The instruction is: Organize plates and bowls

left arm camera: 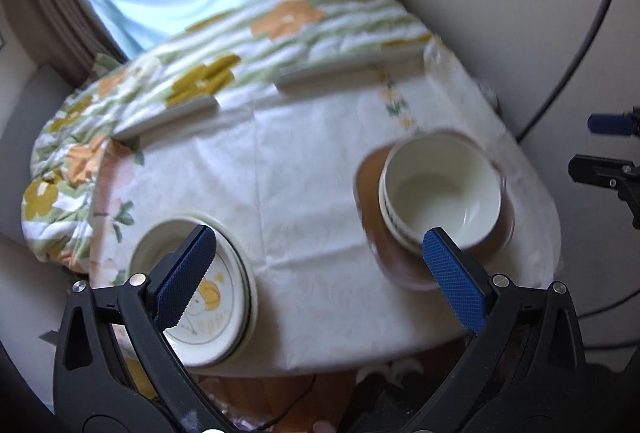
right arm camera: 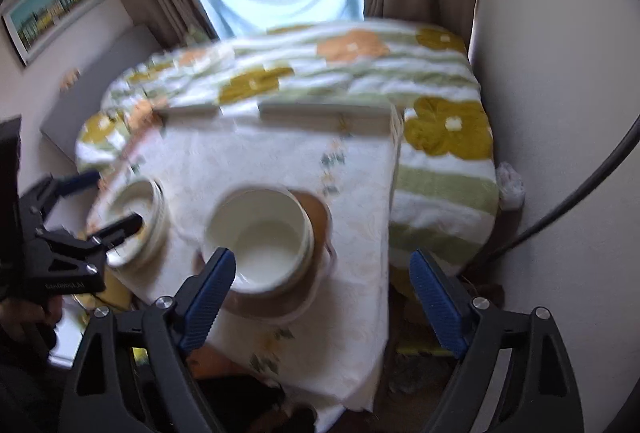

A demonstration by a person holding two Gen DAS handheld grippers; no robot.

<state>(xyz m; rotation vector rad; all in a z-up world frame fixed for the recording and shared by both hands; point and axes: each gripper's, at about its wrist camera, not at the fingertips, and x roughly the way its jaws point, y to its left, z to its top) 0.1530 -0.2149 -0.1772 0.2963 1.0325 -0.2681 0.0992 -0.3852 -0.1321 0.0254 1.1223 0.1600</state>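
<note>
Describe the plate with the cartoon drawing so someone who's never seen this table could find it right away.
Start at the table with the white tablecloth. Beside the stacked white bowls on a brown plate sits a pile of pale plates. The cartoon plate tops that pile; only it carries an orange-and-yellow drawing.

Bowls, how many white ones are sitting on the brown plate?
2, I think: a top bowl nested in a lower bowl showing only its rim, on the brown plate. More could hide inside; blur makes it unsure.
</note>
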